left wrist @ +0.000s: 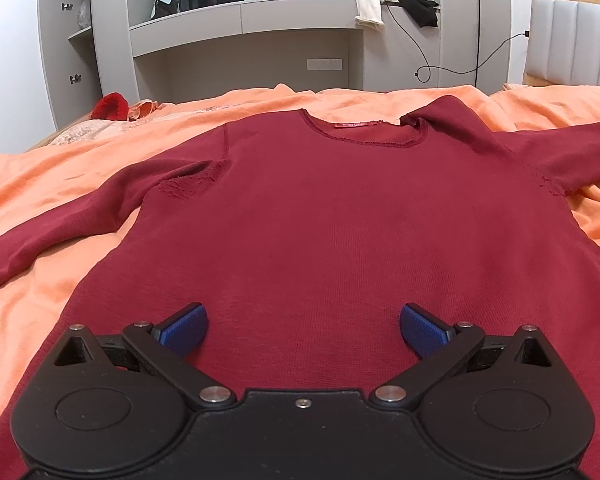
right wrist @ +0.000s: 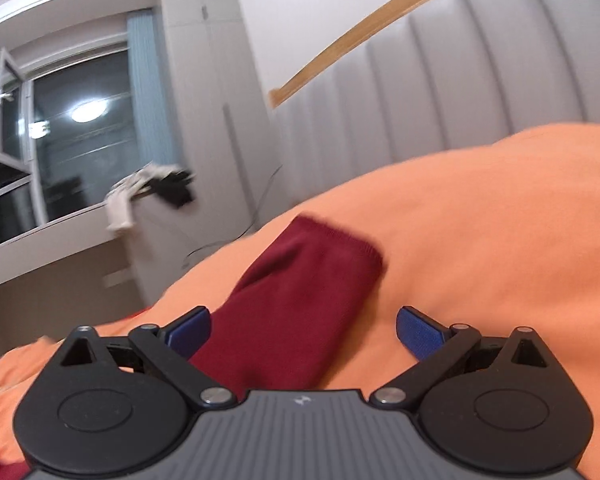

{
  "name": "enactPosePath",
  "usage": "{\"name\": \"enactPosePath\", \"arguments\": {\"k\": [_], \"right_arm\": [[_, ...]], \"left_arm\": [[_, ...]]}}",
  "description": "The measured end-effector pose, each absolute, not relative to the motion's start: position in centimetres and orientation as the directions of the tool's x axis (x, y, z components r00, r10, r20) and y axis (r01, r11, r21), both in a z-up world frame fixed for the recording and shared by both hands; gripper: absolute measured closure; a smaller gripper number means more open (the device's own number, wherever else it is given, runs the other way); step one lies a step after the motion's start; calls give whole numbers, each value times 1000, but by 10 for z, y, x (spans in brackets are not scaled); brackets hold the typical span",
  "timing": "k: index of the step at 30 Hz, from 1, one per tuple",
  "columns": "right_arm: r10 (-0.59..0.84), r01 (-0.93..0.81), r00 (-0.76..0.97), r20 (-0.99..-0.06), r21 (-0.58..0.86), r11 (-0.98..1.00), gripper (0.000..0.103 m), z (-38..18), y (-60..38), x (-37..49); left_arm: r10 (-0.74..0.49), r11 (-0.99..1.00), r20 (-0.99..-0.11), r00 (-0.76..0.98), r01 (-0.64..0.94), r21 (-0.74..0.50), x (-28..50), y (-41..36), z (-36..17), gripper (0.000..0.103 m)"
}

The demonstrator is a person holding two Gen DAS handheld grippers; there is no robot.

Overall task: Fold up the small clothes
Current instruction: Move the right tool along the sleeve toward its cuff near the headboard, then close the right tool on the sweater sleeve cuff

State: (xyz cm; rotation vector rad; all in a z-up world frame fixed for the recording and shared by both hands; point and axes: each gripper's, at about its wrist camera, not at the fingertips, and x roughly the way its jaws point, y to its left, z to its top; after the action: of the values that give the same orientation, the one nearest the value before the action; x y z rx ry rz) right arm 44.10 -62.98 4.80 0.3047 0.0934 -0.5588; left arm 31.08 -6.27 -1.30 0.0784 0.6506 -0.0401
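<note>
Shirt, dark red and long-sleeved, lies flat and face-up on the orange bedsheet, neckline pointing away toward the grey headboard side wall, both sleeves spread outward. No fold looks made, so this seems the opening step. The left gripper hovers over the shirt's lower body with its jaws spread wide, pinching nothing. The right gripper, jaws likewise spread, sits just over the right sleeve of the shirt near its cuff. The next move probably calls for closing on that sleeve and carrying it across the chest. The right view is motion-blurred, contact with the sleeve cannot be judged, and the hem is hidden beneath the left gripper.
</note>
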Motion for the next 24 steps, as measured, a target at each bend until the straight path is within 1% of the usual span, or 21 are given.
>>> {"name": "enactPosePath", "arguments": {"k": [2, 3, 4, 5, 7, 9, 13, 16, 17, 20, 22, 24], "right_arm": [[-545, 568, 823, -159, 225, 792, 4, 48, -632, 451], [-564, 586, 810, -160, 212, 782, 10, 47, -632, 455], [-584, 606, 796, -159, 197, 771, 21, 47, -631, 458], [-603, 623, 782, -158, 174, 762, 29, 46, -629, 460], [-631, 654, 755, -176, 133, 745, 71, 46, -626, 462], [-611, 639, 767, -195, 154, 754, 87, 47, -625, 455], [-620, 650, 759, -198, 200, 733, 90, 60, -620, 424], [-636, 668, 744, -205, 219, 711, 91, 67, -622, 399], [-637, 673, 740, -215, 231, 703, 91, 70, -629, 393], [-602, 670, 742, -295, 281, 687, 91, 62, -645, 379], [-588, 660, 751, -300, 305, 687, 91, 59, -648, 375], [-584, 653, 757, -295, 296, 697, 91, 65, -643, 375]], "left_arm": [[-13, 996, -606, 796, 63, 62, 311, -63, -14, 0], [-12, 996, -606, 795, 63, 63, 311, -63, -14, 0], [-11, 996, -606, 796, 63, 64, 311, -64, -14, 0], [-11, 996, -606, 796, 64, 65, 311, -64, -14, 0], [-12, 996, -606, 796, 63, 64, 311, -64, -14, 0], [-11, 996, -606, 796, 63, 64, 311, -64, -14, 0], [-13, 996, -606, 796, 63, 62, 311, -64, -14, 0], [-15, 996, -607, 795, 64, 59, 311, -65, -14, 0], [-17, 996, -606, 795, 65, 57, 311, -65, -13, 0], [-22, 996, -607, 794, 68, 52, 310, -64, -12, 0], [-27, 996, -607, 794, 70, 47, 310, -64, -11, 0], [-33, 997, -607, 794, 72, 39, 310, -62, -9, 0]]}}
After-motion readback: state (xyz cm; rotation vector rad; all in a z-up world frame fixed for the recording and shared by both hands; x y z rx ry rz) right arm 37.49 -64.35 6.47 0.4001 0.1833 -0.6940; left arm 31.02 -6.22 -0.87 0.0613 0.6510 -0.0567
